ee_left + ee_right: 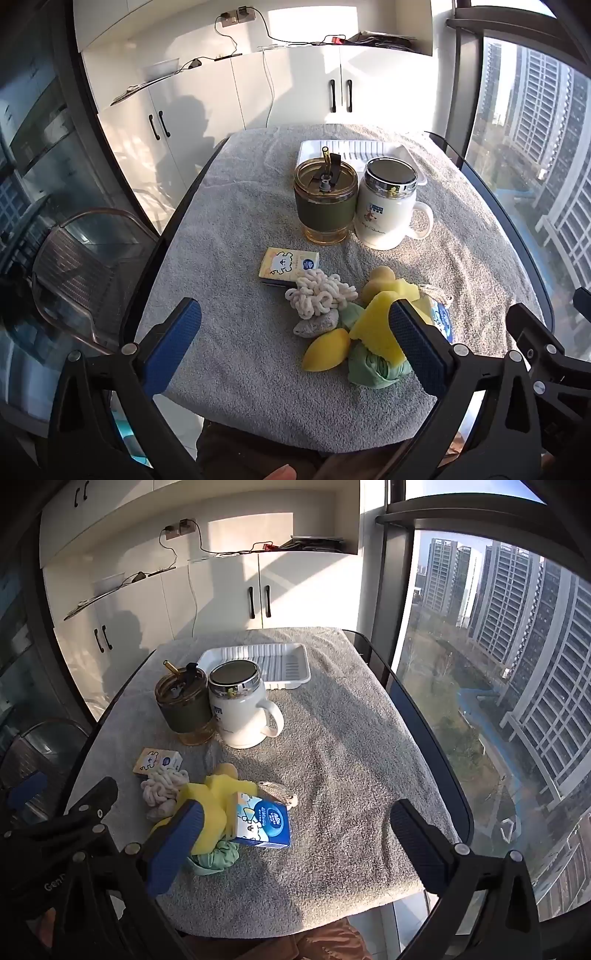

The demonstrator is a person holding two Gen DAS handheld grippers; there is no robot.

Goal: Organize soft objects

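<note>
Several soft items lie heaped at the near edge of the grey towel [236, 206]: a cream yarn bundle [319, 293], yellow sponge [373, 325], green cloth [369, 369], yellow mango-shaped piece [327, 349] and a blue carton [263, 825] leaning against the heap. The left gripper [295, 343] hangs spread wide above the pile, holding nothing; the right gripper [295, 843] is likewise spread and empty.

Risks noted: items overlap and touch, so a pinch may drag a neighbour or topple the carton. Sponge and cloth would likely compress and slip. The white tray [291, 681] sits behind the green cup [325, 206] and white mug [388, 206]; a carry over them could knock either.
</note>
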